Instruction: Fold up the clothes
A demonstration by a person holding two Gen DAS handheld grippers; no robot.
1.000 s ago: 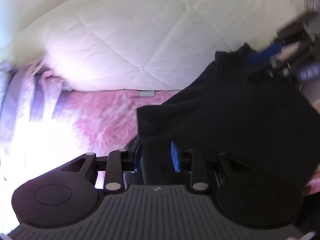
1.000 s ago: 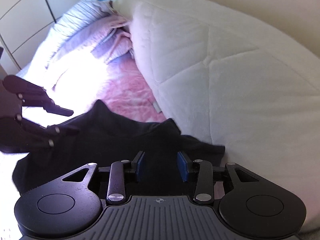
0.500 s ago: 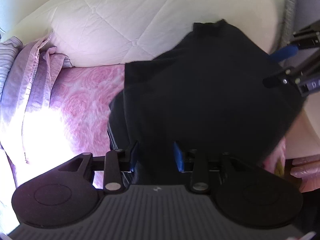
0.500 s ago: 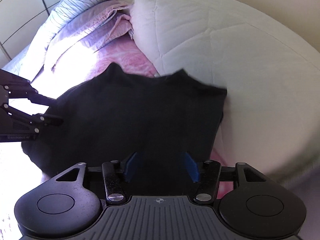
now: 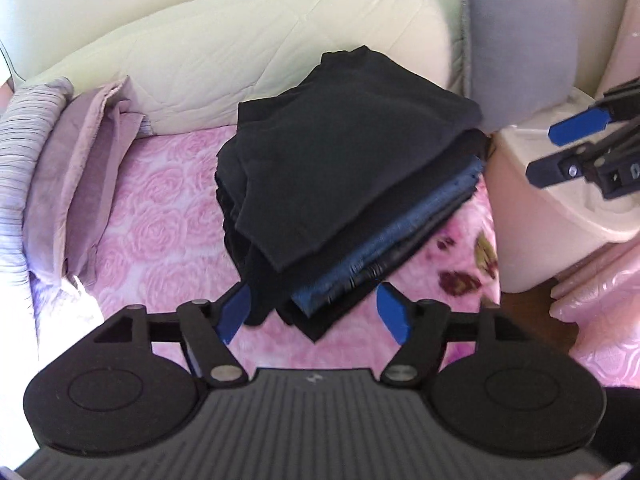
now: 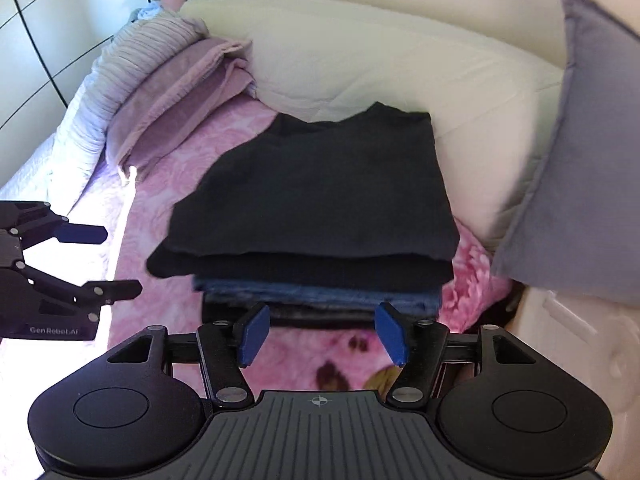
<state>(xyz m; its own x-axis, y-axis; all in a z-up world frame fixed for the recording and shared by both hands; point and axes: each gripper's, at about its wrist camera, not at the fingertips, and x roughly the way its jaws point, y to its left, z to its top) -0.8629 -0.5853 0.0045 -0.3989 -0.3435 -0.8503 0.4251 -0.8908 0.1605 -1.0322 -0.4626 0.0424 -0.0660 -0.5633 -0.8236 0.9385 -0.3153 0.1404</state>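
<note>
- Pillows (image 6: 132, 120): striped and lilac, at 10 o'clock on the bed; no action needed.
- Left gripper (image 5: 314, 314): jaws opening, nothing between the pads; the near corner of the stack (image 5: 332, 292) lies just beyond them, untouched.
- Black garment (image 6: 316, 192): folded and lying on top of the stack at 12 o'clock, on the pink bedspread (image 6: 192, 160), against the cream duvet (image 6: 380, 60).
- Stack check: the top layer sits skewed over the blue denim layer (image 6: 320, 294); judged placed, not squared.
- Right gripper (image 6: 322, 334): jaws opening, empty, clear of the stack's front edge.
- Procedure: withdraw both tools straight back and up, pads wide, so no fabric snags. If neatness matters, nudge the overhanging edge at 9 o'clock inward.
- Grey cushion (image 6: 580, 160) at 2 o'clock: keep clear.
</note>
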